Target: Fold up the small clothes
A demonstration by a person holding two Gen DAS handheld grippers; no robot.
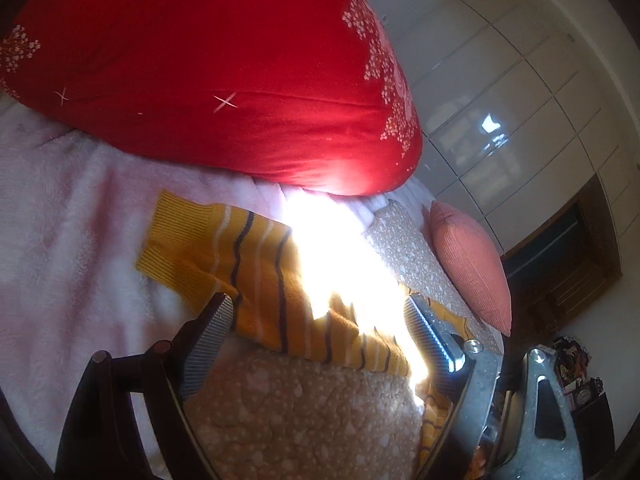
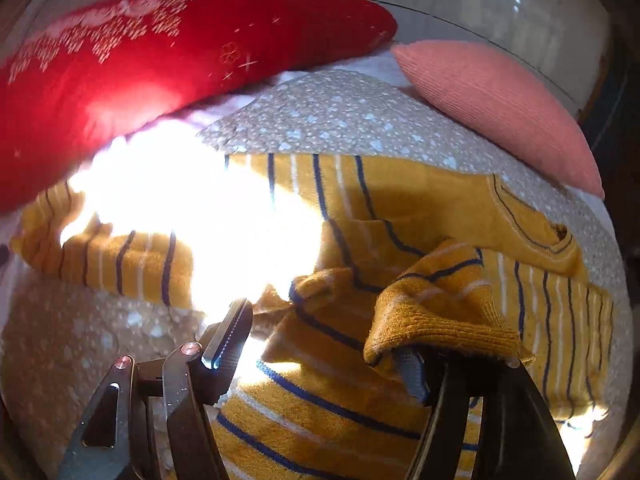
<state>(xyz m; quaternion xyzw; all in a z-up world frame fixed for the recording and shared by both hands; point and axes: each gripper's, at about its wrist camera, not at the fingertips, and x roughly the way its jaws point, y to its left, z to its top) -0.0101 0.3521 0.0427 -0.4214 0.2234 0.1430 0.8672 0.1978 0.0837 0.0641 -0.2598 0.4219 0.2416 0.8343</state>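
Bed, sunlit | left gripper [image 1: 320, 332] jaws wide over sweater [image 1: 256, 272] | right gripper [image 2: 332, 340] wide (cuff [image 2: 436, 320] draped) | pinch cuff squarely, fold inward.

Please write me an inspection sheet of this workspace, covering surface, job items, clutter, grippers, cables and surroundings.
Surface: pale pink fleece blanket with a beige speckled cover laid over it; a strong sun patch washes out the middle.
Job's things: mustard striped sweater spread on the speckled cover, partly bunched; one cuff draped over the right gripper's finger.
Clutter: red pillow and pink ribbed cushion at the far edge.
Grippers: left gripper open above the sweater; right gripper open, nothing clamped.
Cables: nothing seen.
Surroundings: white panelled wardrobe; dark wooden furniture.
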